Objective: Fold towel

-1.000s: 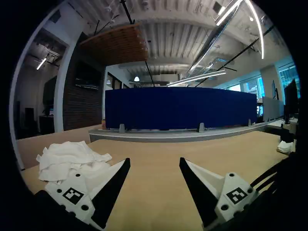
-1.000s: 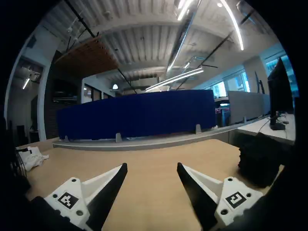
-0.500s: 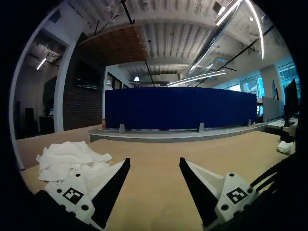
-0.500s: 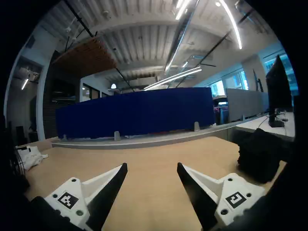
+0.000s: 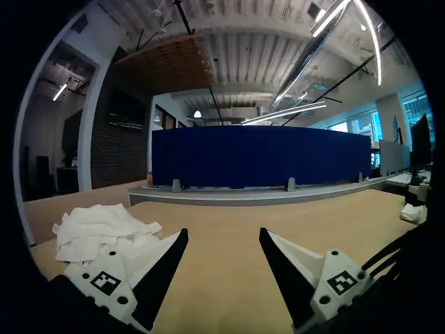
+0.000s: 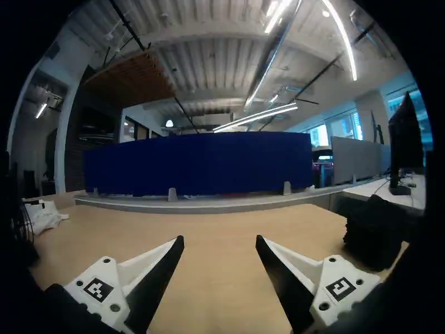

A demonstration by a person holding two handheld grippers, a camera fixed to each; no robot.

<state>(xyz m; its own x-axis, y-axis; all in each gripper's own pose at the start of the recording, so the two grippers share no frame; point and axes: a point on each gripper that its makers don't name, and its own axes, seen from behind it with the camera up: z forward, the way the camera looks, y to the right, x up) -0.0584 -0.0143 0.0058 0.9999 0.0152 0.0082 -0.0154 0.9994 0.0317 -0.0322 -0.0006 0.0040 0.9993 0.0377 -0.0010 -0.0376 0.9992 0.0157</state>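
A crumpled white towel [image 5: 100, 231] lies in a heap on the wooden table [image 5: 233, 222], just ahead and to the left of my left gripper [image 5: 222, 235]. That gripper is open, low over the table, with nothing between its fingers; its left finger partly hides the towel's near edge. In the right gripper view the same white towel [image 6: 41, 214] sits small at the far left. My right gripper [image 6: 218, 240] is open over bare wood, holding nothing.
A long blue partition [image 5: 261, 156] on a grey rail [image 5: 239, 195] closes off the table's far side. A stack of dark folded cloth [image 6: 378, 231] sits at the right. A small white bundle [image 5: 413, 212] rests at the right edge. A monitor [image 6: 405, 142] stands beyond.
The right gripper view has tilted slightly, so the partition and table edge sit a little lower and leveller. The left gripper and the towel have not moved.
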